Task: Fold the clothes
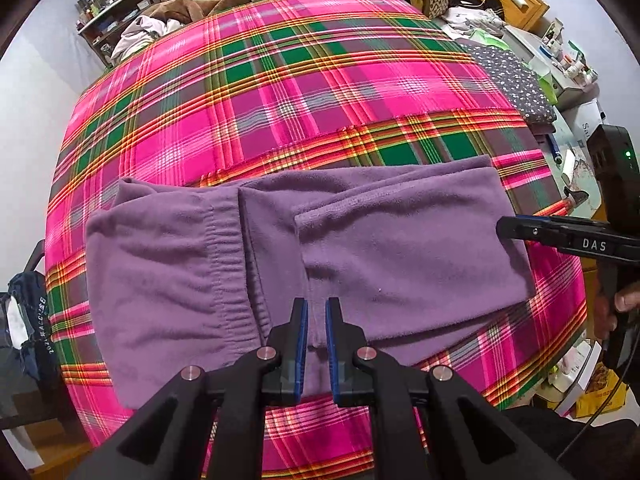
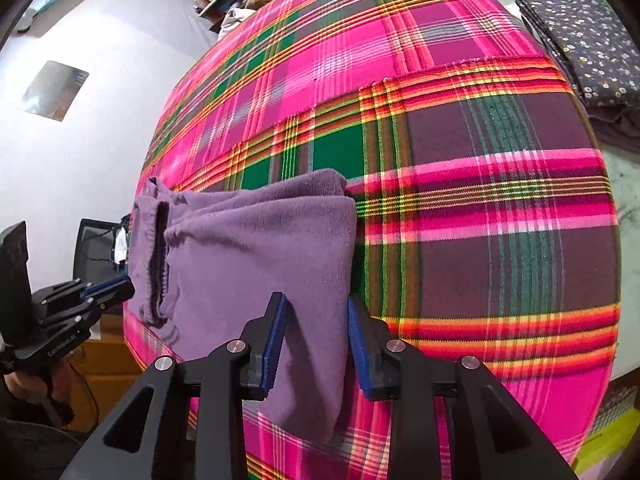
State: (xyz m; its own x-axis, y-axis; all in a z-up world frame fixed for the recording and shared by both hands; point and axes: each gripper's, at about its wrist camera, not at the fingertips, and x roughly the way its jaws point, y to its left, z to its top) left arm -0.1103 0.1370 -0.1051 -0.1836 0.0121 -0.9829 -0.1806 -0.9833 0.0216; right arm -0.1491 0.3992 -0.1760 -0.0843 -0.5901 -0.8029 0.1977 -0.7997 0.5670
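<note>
Purple fleece is what I have in front of me: a pair of soft trousers [image 1: 304, 256] folded in layers and lying flat near the front edge of a pink, green and orange plaid blanket [image 1: 280, 92], which covers the surface beneath; I cannot tell whether that is a bed or a counter. The elastic waistband [image 1: 228, 264] sits toward the left in my left wrist view. My left claw [image 1: 317, 308] is over the near edge of the trousers, its blue pads only a narrow slit apart with a ridge of fleece between them; I cannot tell if it truly grips. My right claw [image 2: 316, 312] stands open, straddling the right-hand folded edge of the trousers [image 2: 256, 256] without pinching it. A dark floral fabric [image 2: 588, 44] lies folded beyond the blanket's right side.
</note>
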